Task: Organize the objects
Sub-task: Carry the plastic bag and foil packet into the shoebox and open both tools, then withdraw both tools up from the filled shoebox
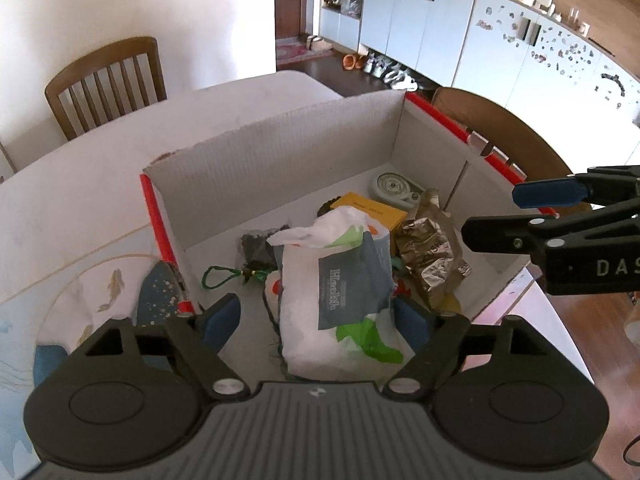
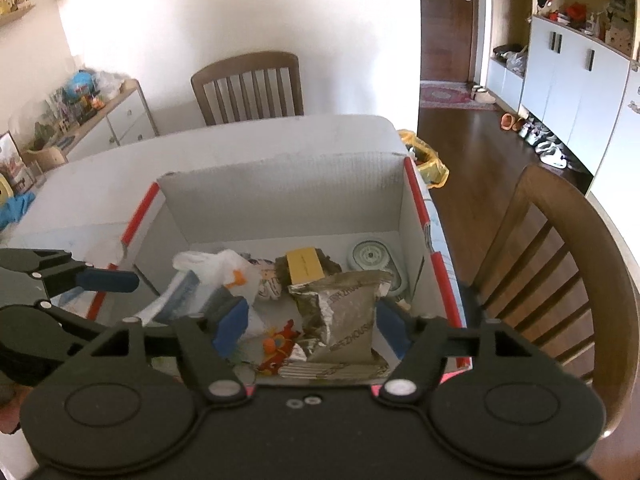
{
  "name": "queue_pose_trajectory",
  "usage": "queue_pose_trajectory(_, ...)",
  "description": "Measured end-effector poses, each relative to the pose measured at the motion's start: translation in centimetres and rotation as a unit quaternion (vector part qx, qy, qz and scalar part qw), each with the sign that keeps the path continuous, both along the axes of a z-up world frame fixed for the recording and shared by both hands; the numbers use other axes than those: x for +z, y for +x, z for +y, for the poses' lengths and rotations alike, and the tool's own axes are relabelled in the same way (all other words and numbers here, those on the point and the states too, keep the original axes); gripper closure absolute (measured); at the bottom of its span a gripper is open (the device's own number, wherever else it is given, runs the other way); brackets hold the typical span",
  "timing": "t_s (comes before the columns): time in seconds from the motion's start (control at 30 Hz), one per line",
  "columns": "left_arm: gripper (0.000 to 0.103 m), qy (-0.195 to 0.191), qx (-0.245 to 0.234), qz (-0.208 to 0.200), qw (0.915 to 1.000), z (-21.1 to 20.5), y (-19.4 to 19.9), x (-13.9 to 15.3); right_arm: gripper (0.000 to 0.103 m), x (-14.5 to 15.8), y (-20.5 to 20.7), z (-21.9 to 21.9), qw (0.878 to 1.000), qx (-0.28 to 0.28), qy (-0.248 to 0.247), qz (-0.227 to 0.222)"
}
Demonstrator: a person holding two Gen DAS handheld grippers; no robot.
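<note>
Two handheld grippers hover over an open white cardboard box (image 1: 280, 152) with red edges, which stands on a white table (image 1: 100, 160).

Nearest in the left wrist view, the left gripper (image 1: 318, 320) has its blue-padded fingers spread apart on either side of a white plastic bag (image 1: 320, 320) printed in grey and green. The bag sits upright inside the box, and the pads do not press on it.

In the right wrist view, the right gripper (image 2: 312, 326) also has its fingers apart, above a crumpled silver foil packet (image 2: 340, 320) lying in the box; nothing is clamped. A small red and orange toy (image 2: 280, 344) lies just beside the packet.

Further in are a yellow carton (image 2: 305, 266) and a pale green round device (image 2: 374, 264) near the back right corner.

Beyond the table stand wooden chairs (image 2: 248, 88), then white cabinets (image 1: 420, 12) along the far wall.
</note>
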State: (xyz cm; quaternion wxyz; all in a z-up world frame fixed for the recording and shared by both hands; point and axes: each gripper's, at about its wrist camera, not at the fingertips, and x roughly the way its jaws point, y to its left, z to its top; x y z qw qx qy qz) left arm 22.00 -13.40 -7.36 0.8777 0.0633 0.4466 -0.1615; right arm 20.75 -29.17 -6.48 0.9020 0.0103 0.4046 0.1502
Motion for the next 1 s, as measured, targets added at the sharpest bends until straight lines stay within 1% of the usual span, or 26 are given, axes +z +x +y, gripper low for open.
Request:
queue_pose_trajectory(0.07, 0.016, -0.005, -0.002, -0.007, 1.0, 0.4, -0.5, 0.6, 0.028, 0.6, -0.6, 0.2, 1.0, -0.005, 0.007, -0.007)
queue_pose_trajectory(0.17, 0.015, -0.011, -0.004, -0.018, 0.9998, 1.2, -1.2, 1.5, 0.02, 1.4, -1.6, 0.4, 1.0, -0.011, 0.021, -0.02)
queue_pose_trajectory(0.2, 0.015, -0.014, -0.005, -0.022, 0.9997, 1.5, -1.4, 1.8, 0.019, 1.7, -2.0, 0.5, 0.999, -0.013, 0.024, -0.025)
queue_pose_trajectory(0.23, 0.012, -0.016, -0.007, -0.025, 0.9995, 1.7, -1.6, 2.1, 0.019, 1.9, -2.3, 0.8, 0.999, -0.015, 0.025, -0.029)
queue_pose_trajectory(0.27, 0.007, -0.018, -0.008, -0.029, 0.9994, 2.0, -1.9, 2.4, 0.018, 2.1, -2.7, 1.0, 0.999, -0.016, 0.027, -0.032)
queue_pose_trajectory(0.33, 0.0, -0.023, -0.01, -0.037, 0.999, 2.6, -2.4, 3.0, 0.016, 2.6, -3.3, 1.3, 0.999, -0.018, 0.032, -0.038)
queue_pose_trajectory(0.57, 0.0, -0.043, -0.011, -0.057, 0.9974, 5.2, -3.9, 5.0, 0.001, 3.9, -5.6, 2.9, 0.996, -0.03, 0.054, -0.063)
queue_pose_trajectory(0.7, 0.0, -0.05, -0.016, -0.069, 0.9963, 6.6, -4.7, 5.8, 0.001, 4.3, -6.8, 3.7, 0.994, -0.043, 0.066, -0.074)
queue_pose_trajectory(0.87, 0.0, -0.044, -0.021, -0.098, 0.994, 8.2, -5.9, 6.8, 0.001, 4.5, -8.3, 5.1, 0.992, -0.056, 0.073, -0.084)
queue_pose_trajectory(1.0, 0.0, -0.064, -0.031, -0.107, 0.9918, 9.5, -6.5, 7.4, 0.001, 4.7, -9.5, 6.5, 0.992, -0.06, 0.065, -0.094)
